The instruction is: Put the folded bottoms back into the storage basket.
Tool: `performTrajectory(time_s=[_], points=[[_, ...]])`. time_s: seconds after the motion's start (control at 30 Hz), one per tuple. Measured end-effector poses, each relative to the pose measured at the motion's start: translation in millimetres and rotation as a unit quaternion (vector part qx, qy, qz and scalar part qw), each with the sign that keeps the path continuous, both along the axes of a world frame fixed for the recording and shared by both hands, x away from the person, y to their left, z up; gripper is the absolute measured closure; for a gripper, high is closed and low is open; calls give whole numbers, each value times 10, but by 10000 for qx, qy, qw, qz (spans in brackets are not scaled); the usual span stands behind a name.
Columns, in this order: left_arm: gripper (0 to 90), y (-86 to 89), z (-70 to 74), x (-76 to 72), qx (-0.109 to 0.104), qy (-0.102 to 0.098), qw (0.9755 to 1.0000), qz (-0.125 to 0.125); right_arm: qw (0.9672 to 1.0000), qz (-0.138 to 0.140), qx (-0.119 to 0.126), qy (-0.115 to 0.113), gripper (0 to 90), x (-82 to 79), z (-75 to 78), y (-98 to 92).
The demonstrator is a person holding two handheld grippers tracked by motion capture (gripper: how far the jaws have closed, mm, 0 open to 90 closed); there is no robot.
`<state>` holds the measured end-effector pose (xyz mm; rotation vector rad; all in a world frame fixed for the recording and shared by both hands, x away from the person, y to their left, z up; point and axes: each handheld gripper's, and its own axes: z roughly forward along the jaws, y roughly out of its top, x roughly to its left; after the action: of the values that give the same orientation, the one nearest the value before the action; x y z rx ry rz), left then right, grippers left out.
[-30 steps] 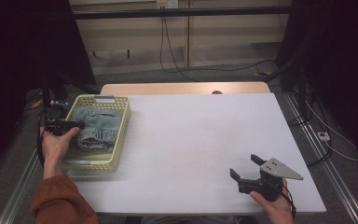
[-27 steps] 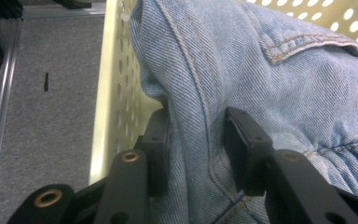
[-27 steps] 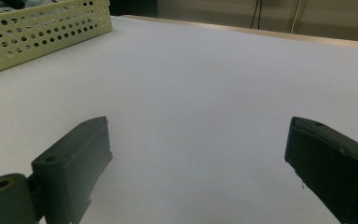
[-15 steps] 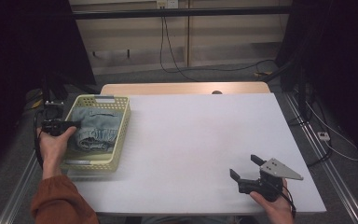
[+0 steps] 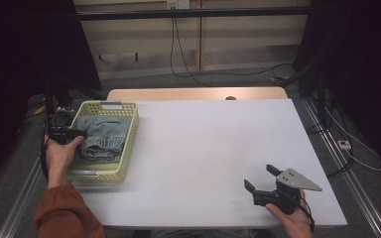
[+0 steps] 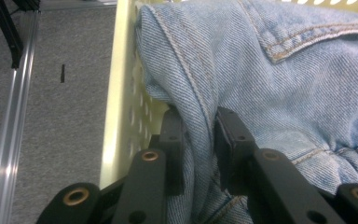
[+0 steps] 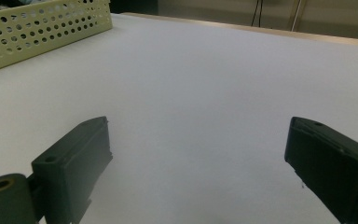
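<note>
A pale yellow perforated basket (image 5: 130, 141) stands at the table's left edge with a folded blue denim garment (image 5: 101, 136) inside. My left gripper (image 5: 77, 134) reaches over the basket's left wall. Its jaws have just been closing and are now shut (image 6: 198, 123) on a seamed fold of the denim (image 6: 284, 79), right beside the basket wall (image 6: 121, 93). My right gripper (image 5: 259, 176) rests near the table's front right edge. It stands open (image 7: 198, 140) with only bare white tabletop between its jaws.
The white table (image 5: 213, 129) stretches wide between the basket and the right gripper. The basket's corner (image 7: 37, 28) shows far off in the right gripper view. A wooden strip (image 5: 193, 94) runs along the table's far edge. Metal rails flank both sides, with cables on the floor behind.
The left hand has shifted slightly at the basket's left wall and the denim under it looks more bunched. The right hand has not moved.
</note>
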<state>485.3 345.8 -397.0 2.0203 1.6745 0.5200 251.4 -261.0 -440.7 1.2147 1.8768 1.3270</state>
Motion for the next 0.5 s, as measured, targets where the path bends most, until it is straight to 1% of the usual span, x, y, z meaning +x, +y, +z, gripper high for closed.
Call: performTrajectory(time_s=[0.03,0.1,0.13,0.2,0.27,0.43,0.5], points=[[740,-14,-11,7,18,76,9999,-89,10000,-4,3,2,70,0,0,-1],[736,-32,-35,19,-12,139,9998,-175,10000,-4,1,3,70,1,-1,-1],[734,-40,-44,25,36,168,9997,-196,10000,0,-2,2,70,1,0,0],[732,-46,-53,32,56,188,9997,-164,10000,17,-15,2,70,0,0,2],[728,-47,-64,34,96,180,9996,-189,10000,13,-17,0,70,-2,1,1],[714,-102,-94,46,371,227,9987,-282,10000,8,-4,-2,70,-1,1,2],[714,-101,-96,46,363,230,9987,-276,10000,20,-20,1,70,-2,0,0]])
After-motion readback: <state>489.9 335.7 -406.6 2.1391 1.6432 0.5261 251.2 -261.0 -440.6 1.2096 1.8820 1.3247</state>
